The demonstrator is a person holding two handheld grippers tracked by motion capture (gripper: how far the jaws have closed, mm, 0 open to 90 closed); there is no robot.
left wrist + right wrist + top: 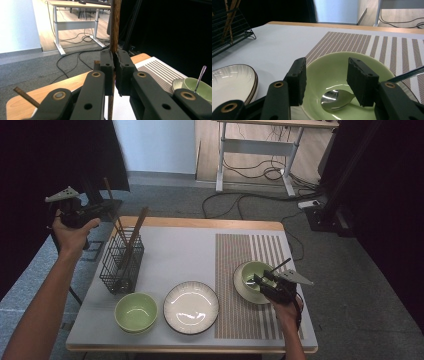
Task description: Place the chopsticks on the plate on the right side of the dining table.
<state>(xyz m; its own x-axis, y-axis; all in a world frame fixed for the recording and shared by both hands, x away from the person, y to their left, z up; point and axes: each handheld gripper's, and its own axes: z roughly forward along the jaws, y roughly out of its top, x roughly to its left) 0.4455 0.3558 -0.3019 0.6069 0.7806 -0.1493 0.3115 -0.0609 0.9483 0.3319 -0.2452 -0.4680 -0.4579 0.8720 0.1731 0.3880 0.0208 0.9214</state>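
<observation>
in the high view, a white table (180,250) with a pale wooden edge is seen, and a mat (240,320) of brown and white woven stripes is laid on its right part. a black wire basket (121,261) is stood at the left, with brown wooden chopsticks (134,240) leaned inside it. a smooth green bowl (136,312) and a round white plate (191,307) with a dark rim and fine ribbing are set side by side along the near edge. on the mat, a second green bowl (256,273) is stood on a pale saucer (240,287), and a metal spoon (276,268) is leaned in it. the left gripper (102,208) is held up above and to the left of the basket, off the table's far left corner, with one chopstick (108,190) clamped upright. the right gripper (260,281) is held at the near rim of the bowl on the mat.

in the left gripper view, the rough dark grain of the chopstick (115,27) is shown, pinched between the narrow-set black pads; the spoon's slim handle (200,76) is seen rising from the bowl.

in the right gripper view, the glossy inside of the bowl (332,75) is shown, with the spoon's shiny head (335,99) lying at the bottom. the jaws are set partly apart above it, and nothing is gripped.
</observation>
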